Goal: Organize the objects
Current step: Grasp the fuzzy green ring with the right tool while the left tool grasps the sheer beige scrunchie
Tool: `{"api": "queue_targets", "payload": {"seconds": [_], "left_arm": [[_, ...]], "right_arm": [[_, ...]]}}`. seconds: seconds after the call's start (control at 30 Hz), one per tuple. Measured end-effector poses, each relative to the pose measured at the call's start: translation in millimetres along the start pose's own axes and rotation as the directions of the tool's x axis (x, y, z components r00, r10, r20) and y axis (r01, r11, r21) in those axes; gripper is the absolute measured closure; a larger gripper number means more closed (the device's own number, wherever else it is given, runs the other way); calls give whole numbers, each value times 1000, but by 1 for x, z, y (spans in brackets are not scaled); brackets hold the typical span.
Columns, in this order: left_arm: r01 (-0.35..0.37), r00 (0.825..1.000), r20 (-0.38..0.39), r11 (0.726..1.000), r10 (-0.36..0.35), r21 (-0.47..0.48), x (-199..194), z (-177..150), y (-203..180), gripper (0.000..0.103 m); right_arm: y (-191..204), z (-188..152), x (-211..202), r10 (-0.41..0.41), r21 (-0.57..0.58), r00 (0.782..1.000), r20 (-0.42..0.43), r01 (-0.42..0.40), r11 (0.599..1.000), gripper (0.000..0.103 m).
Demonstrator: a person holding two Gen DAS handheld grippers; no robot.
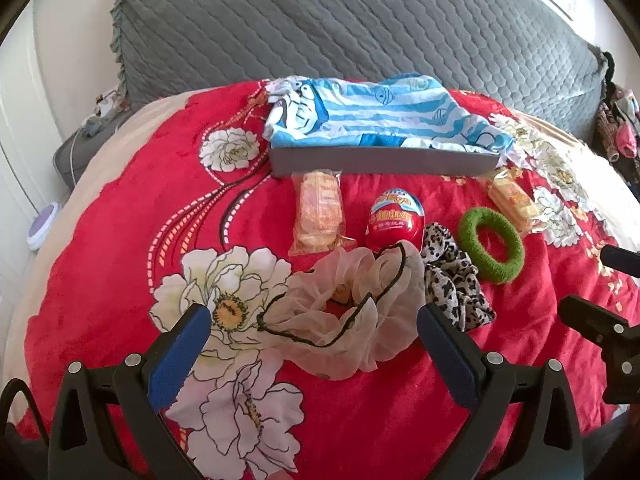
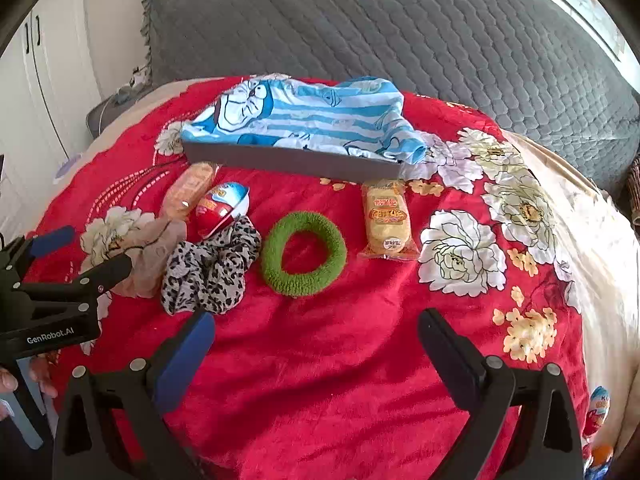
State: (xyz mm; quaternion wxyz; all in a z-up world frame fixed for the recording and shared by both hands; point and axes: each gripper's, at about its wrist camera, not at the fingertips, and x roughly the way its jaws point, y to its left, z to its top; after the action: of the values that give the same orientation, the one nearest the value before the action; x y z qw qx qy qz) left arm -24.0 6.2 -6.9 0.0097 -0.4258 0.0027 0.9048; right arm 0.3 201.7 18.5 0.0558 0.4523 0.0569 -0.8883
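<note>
On the red floral blanket [image 1: 120,208] lie a beige sheer scrunchie [image 1: 344,312], a leopard-print scrunchie [image 1: 452,276], a green fuzzy hair ring [image 1: 491,245], a red toy egg [image 1: 394,220] and two wrapped snack cakes [image 1: 320,212] [image 2: 387,220]. Behind them sits a grey box [image 1: 384,158] with a blue striped cloth [image 1: 376,112] on it. My left gripper [image 1: 314,320] is open around the beige scrunchie, close above it. My right gripper [image 2: 316,332] is open over bare blanket, in front of the green ring [image 2: 304,258].
A grey quilted cover [image 1: 320,20] fills the back of the bed. White cupboards [image 2: 36,88] stand at the left. Another toy egg [image 2: 598,408] lies at the blanket's right edge. A hand [image 2: 24,380] holds the left gripper handle.
</note>
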Motion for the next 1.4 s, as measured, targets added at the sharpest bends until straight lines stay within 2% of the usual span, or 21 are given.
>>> {"api": "queue_targets", "payload": {"seconds": [0.6, 0.73, 1.03, 1.23, 1.4], "left_arm": [[0, 999, -51, 1000, -1, -20, 35, 4, 3, 1], [1, 998, -59, 1000, -2, -14, 41, 4, 2, 1], [5, 996, -89, 1000, -7, -16, 53, 2, 3, 1], [16, 995, -103, 1000, -18, -22, 62, 2, 1, 1], [40, 993, -113, 998, -44, -42, 68, 0, 2, 1]], "right_arm": [[-3, 7, 45, 6, -38, 997, -70, -9, 999, 4], [-2, 10, 56, 3, -53, 996, -88, -8, 999, 9], [6, 13, 72, -1, -109, 995, -102, -10, 994, 10], [6, 17, 88, -26, -143, 992, -124, 8, 990, 26], [5, 17, 99, -20, -147, 990, -139, -1, 989, 30]]}}
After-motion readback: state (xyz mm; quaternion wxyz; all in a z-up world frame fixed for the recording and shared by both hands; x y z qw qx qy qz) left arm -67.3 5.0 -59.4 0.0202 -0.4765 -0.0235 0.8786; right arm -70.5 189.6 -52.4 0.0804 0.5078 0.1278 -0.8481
